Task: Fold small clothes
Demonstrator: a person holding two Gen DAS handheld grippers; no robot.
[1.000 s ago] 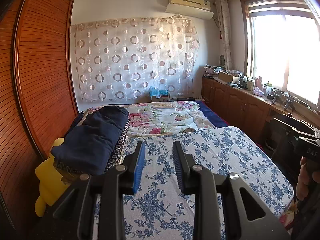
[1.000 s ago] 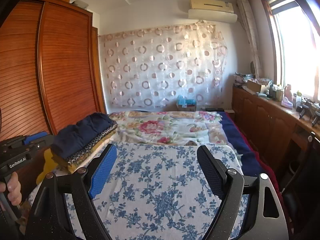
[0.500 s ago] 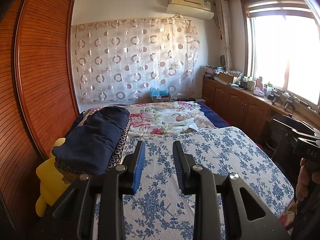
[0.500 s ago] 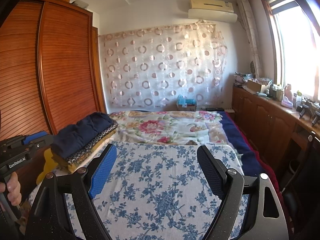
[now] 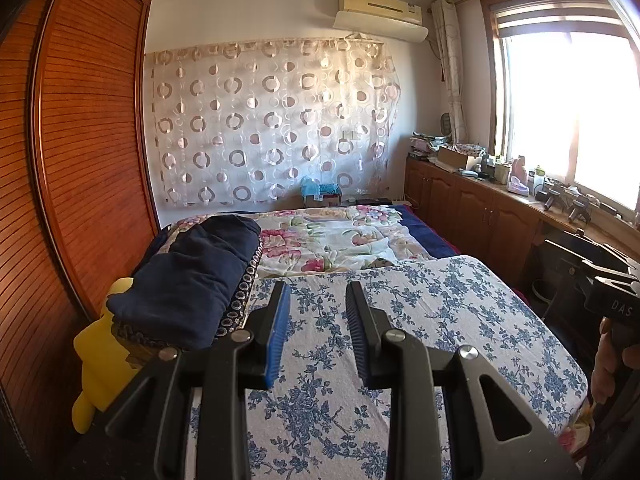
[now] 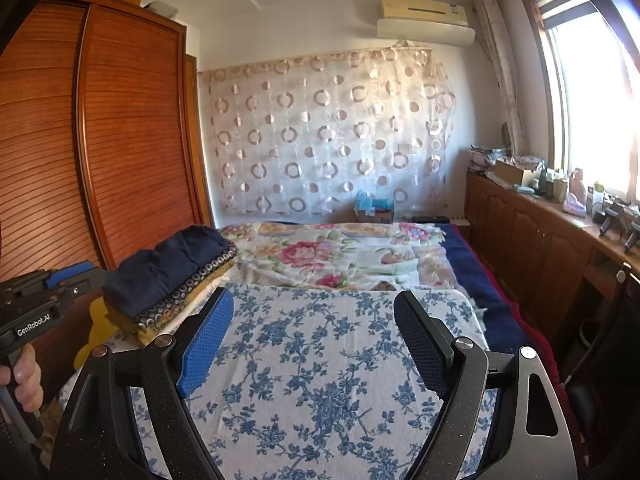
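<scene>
- Grippers over a bed: the left gripper [image 5: 316,292] hovers above a blue-flowered sheet [image 5: 420,320], its jaws a narrow gap apart with nothing between them
- Blue pads line the inner faces of its fingers [image 5: 280,328], which point slightly down toward the sheet
- The right gripper [image 6: 312,304] hangs over the same sheet [image 6: 320,360], jaws spread wide and empty
- In the right wrist view the left gripper's body shows at the far left edge, gripped by a hand [image 6: 24,376]; in the left wrist view the right gripper's body shows at the far right edge, with a hand [image 5: 608,360] on its handle
- The clothes [image 5: 188,284] sit in a folded stack at the sheet's left edge, near the wardrobe [image 5: 80,160]; a dark navy piece lies on top, a ring-patterned layer under it, ochre cloth at the bottom [image 6: 168,284]
- The stack is clear of both grippers, left of the left gripper's fingers
- A yellow plush toy [image 5: 100,360] sits between the stack and the wardrobe
- Beyond the blue sheet lies a rose-patterned quilt [image 5: 332,240]; a sheer curtain [image 5: 272,120] with circles covers the far wall
- An air conditioner [image 5: 380,8] hangs above it; a wooden cabinet [image 5: 480,216] with clutter on top runs under the bright window [image 5: 572,112] at right
</scene>
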